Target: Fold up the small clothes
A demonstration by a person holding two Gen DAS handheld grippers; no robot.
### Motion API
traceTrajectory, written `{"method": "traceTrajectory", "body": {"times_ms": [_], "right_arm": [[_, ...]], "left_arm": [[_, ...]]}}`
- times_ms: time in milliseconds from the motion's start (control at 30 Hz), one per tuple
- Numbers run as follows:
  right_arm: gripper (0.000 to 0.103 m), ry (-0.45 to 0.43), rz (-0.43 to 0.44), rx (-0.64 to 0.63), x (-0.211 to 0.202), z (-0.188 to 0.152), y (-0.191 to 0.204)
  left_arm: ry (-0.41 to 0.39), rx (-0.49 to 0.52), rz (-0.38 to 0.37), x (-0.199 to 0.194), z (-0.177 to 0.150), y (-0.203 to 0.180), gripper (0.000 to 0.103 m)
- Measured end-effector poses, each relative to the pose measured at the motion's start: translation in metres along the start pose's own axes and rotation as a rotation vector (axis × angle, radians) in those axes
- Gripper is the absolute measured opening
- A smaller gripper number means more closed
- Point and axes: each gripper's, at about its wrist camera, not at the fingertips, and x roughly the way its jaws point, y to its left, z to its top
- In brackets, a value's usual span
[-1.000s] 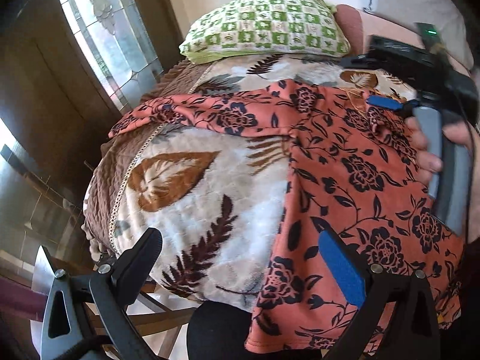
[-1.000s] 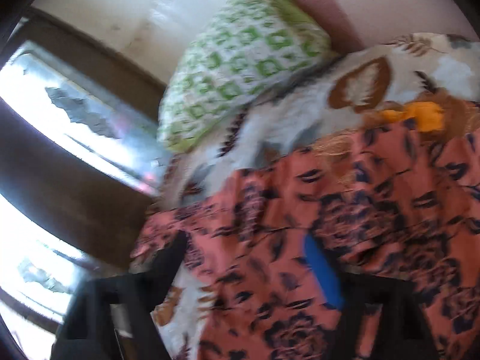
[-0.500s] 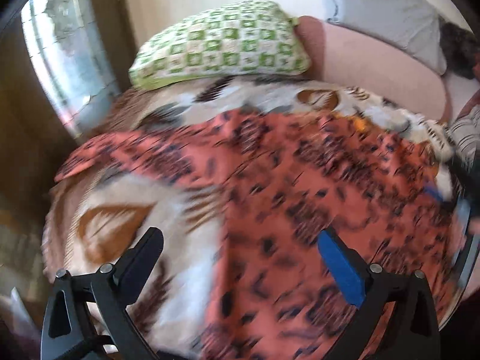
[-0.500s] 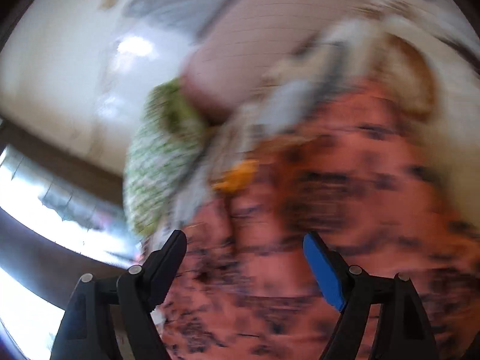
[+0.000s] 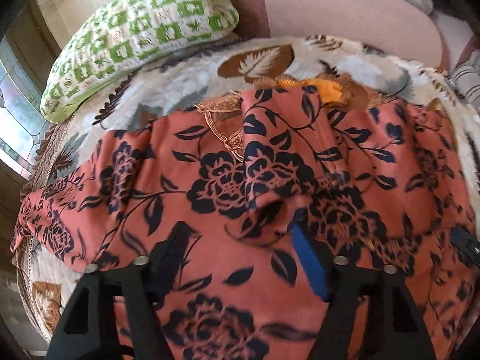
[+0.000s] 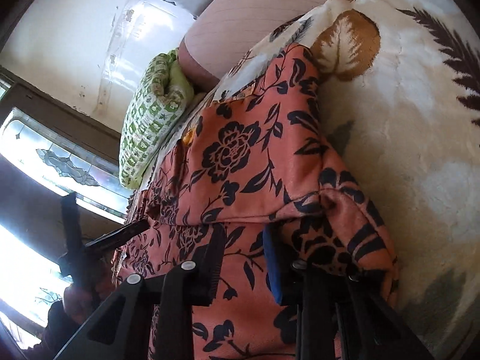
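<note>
One orange flowered garment (image 5: 240,180) spread on the leaf-print blanket (image 5: 186,81) over the bed, one sleeve reaching the blanket's left edge, bare blanket beyond its right edge (image 6: 405,120). One green checked pillow (image 5: 141,30) behind. Left tongs (image 5: 237,240) parted wide over the cloth, gripping nothing. Right tongs (image 6: 243,240) narrower, fabric bunched between; grip unclear

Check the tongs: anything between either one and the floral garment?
Nothing visible. The left tongs are open right over the coral floral garment, fabric directly between their tips. The right tongs straddle a fold of it at the edge beside the leaf-print blanket.
</note>
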Motion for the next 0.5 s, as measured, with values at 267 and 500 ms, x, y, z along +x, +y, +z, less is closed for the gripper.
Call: {"method": "traceTrajectory", "body": {"times_ms": [267, 500], "right_arm": [[0.029, 0.012, 0.001, 0.061, -0.006, 0.002, -0.004], [0.029, 0.009, -0.006, 0.065, -0.004, 0.002, -0.004]], "left_arm": [[0.041, -0.103, -0.090, 0.025, 0.028, 0.007, 0.021], [-0.016, -0.342, -0.149, 0.018, 0.012, 0.061, 0.011]]}}
